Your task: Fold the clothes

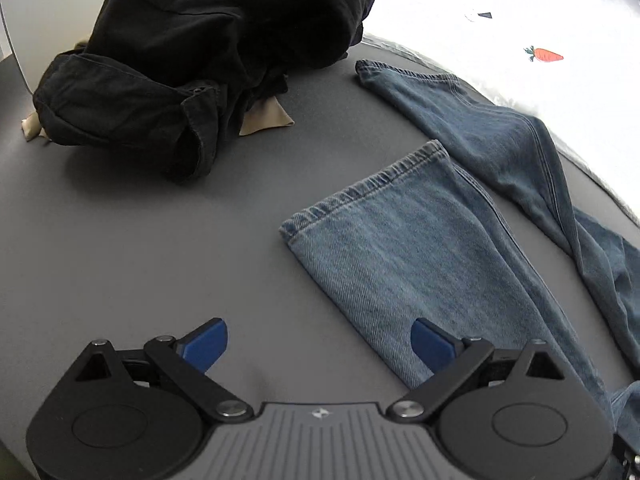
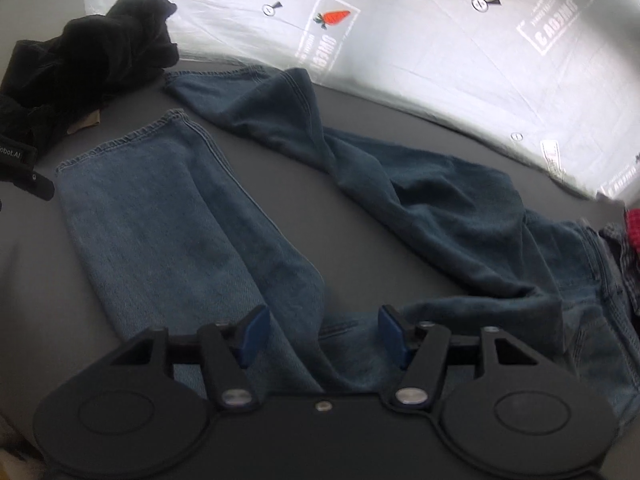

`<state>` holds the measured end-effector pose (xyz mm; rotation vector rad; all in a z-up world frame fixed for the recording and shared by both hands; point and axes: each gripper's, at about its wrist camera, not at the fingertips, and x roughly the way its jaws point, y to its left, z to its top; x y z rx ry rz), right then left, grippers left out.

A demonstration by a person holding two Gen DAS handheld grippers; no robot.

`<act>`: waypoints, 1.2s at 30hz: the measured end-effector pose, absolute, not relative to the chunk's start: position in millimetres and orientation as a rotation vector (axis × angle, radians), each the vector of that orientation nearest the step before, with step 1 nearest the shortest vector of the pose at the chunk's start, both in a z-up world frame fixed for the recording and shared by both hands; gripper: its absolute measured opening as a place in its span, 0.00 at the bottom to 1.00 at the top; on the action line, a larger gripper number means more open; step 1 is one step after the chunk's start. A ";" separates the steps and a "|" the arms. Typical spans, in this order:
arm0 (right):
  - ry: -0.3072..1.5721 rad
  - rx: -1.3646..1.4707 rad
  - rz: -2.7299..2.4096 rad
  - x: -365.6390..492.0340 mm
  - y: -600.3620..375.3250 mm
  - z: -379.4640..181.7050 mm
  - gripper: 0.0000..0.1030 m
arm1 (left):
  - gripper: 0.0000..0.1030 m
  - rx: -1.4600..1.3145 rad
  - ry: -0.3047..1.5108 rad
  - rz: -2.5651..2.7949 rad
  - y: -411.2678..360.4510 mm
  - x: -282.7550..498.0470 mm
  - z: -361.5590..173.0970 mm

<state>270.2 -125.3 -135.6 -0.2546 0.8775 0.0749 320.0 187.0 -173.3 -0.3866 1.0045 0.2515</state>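
Blue jeans (image 1: 420,248) lie spread on the grey table (image 1: 120,240), the two legs splayed apart with hems pointing away. The near leg lies flat; the far leg (image 2: 400,176) is twisted and rumpled. My left gripper (image 1: 320,344) is open and empty, low over the table beside the near leg's edge, its right finger over the denim. My right gripper (image 2: 322,334) is open and empty, hovering over the jeans (image 2: 168,216) near the crotch, where the fabric bunches. Part of the left gripper (image 2: 20,168) shows at the left edge of the right wrist view.
A heap of black clothes (image 1: 192,60) with a beige cloth (image 1: 266,118) under it lies at the far left; it also shows in the right wrist view (image 2: 92,56). White plastic sheeting (image 2: 440,40) with carrot prints borders the table's far side. Red and checked fabric (image 2: 630,240) lies at the right edge.
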 end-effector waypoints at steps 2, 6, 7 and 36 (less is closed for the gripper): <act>0.909 -0.234 0.020 264.5 -130.0 -138.2 0.59 | 0.88 -0.376 1.008 0.238 187.5 336.0 -182.2; 0.953 -0.226 -0.073 249.8 -133.7 -140.6 0.60 | 0.86 -0.286 1.004 0.253 184.0 363.2 -199.4; 0.956 -0.238 -0.090 245.2 -132.9 -140.9 0.60 | 0.82 -0.261 0.989 0.260 179.2 365.2 -200.4; 1.067 0.138 -0.232 250.5 -241.1 -170.0 0.63 | 0.37 -0.266 1.002 0.654 211.1 151.4 -117.3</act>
